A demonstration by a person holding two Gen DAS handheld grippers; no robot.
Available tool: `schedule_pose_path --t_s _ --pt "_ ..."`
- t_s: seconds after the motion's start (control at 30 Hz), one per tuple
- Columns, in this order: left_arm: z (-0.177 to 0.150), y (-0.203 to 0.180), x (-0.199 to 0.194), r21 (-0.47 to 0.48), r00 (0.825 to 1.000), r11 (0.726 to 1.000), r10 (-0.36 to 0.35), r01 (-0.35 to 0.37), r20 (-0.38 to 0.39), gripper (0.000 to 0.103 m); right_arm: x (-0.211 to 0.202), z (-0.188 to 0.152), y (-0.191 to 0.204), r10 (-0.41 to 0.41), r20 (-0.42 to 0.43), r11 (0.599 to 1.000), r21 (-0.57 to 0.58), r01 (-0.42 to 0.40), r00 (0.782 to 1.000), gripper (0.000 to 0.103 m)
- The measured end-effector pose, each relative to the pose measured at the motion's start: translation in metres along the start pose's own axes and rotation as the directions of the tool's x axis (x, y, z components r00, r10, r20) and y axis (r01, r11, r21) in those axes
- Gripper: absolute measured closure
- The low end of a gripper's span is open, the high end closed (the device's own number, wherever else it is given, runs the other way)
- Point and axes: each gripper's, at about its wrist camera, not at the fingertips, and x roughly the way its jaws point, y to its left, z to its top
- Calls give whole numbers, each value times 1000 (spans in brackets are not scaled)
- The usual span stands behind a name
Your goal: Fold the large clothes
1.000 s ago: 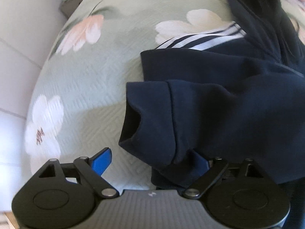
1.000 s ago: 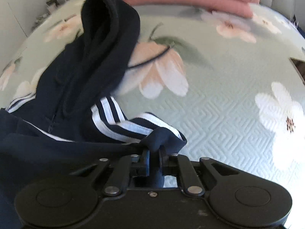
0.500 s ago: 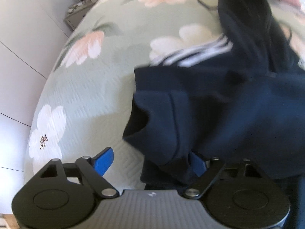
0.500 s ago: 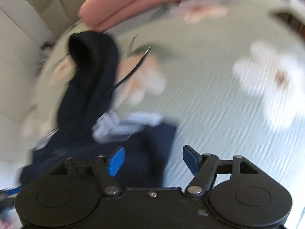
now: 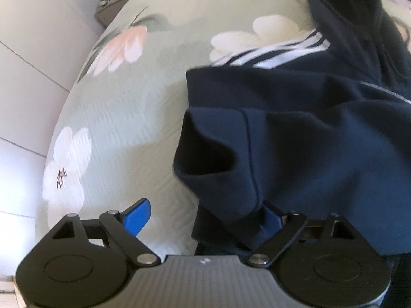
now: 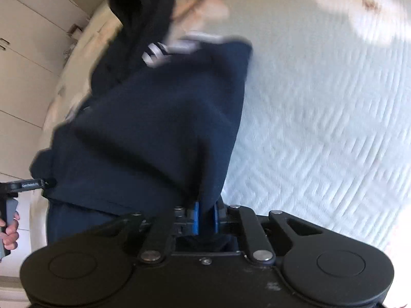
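We see the floral bedspread (image 5: 123,118) spreading ahead of both claws, and on it the navy hoodie (image 5: 321,138), bunched ahead and to the right of the left gripper (image 5: 205,215). That claw stands spread, hoodie fabric draping over its right finger. The right gripper (image 6: 204,217) is clenched on the hoodie's edge, the cloth rising straight ahead of it.

The right gripper (image 6: 204,217), open half a second ago, now pinches the navy hoodie's (image 6: 154,128) edge at lower centre.
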Motion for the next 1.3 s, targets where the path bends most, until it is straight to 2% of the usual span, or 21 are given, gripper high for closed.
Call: schedule_pose_path --t_s 0.07,0.1,0.13,0.23,0.3,0.37,0.4,0.47,0.53,0.6,0.67,0.73,0.8,0.87,0.93,1.07,1.1,1.17,1.2,1.23,1.3 --pt "-2 -1 0 19 1000 1000 17 -17 -4 8 0 16 -1 18 -33 999 52 -16 999 69" --pt "-2 -1 -1 32 1000 999 22 -21 -5 8 -6 25 0 -4 -36 998 62 6 999 33" --pt "-1 0 -2 36 1000 999 21 -20 -9 8 -13 35 3 -40 -11 998 55 41 999 15" --pt "4 10 -20 -26 999 998 -54 54 10 23 -23 66 11 -55 106 997 66 48 993 9" --pt "12 22 -36 -91 992 990 -100 107 79 14 -7 87 13 -60 97 995 84 52 993 8" --pt "20 26 -38 -100 991 991 -73 85 114 7 18 107 15 -99 78 988 131 88 992 9" --pt "23 25 -33 -87 992 994 -63 73 108 8 23 108 10 -101 90 983 162 85 991 15" --pt "28 23 -13 -84 996 996 -4 11 87 15 27 112 12 -67 134 980 197 40 989 80" --pt "31 25 7 -109 992 991 92 -82 86 11 22 111 26 -170 238 977 169 132 956 89" --pt "34 33 18 -144 991 985 109 -97 79 5 30 113 30 -224 239 968 170 186 945 89" --pt "38 35 22 -122 985 982 156 -147 68 5 42 117 26 -249 215 961 173 214 944 81" --pt "41 40 18 -92 991 989 120 -115 54 9 42 121 22 -292 173 947 191 259 941 35" --pt "40 47 3 -64 995 995 75 -70 71 15 27 125 26 -347 163 930 183 318 923 23" --pt "39 52 -17 -39 997 999 -2 6 83 13 7 119 39 -376 169 926 95 365 911 22" --pt "35 52 -31 -24 992 995 -90 92 89 5 -9 104 56 -326 157 944 0 330 932 0" --pt "17 34 -14 34 996 996 -88 87 4 1 12 68 90 -288 2 936 -213 282 958 0" --pt "10 30 -2 57 998 997 -54 56 -35 0 21 62 91 -298 -27 929 -239 283 954 0" --pt "-4 30 13 52 992 995 -81 86 -91 0 47 46 83 -407 -90 890 -265 372 909 0" --pt "-9 33 15 33 990 994 -101 105 -103 0 61 40 73 -464 -134 868 -266 420 875 0" --pt "-11 37 14 17 989 993 -111 113 -98 0 68 35 62 -462 -161 877 -231 422 872 0" --pt "-12 43 6 -3 989 992 -123 123 -86 1 60 40 44 -402 -178 916 -69 396 898 0"
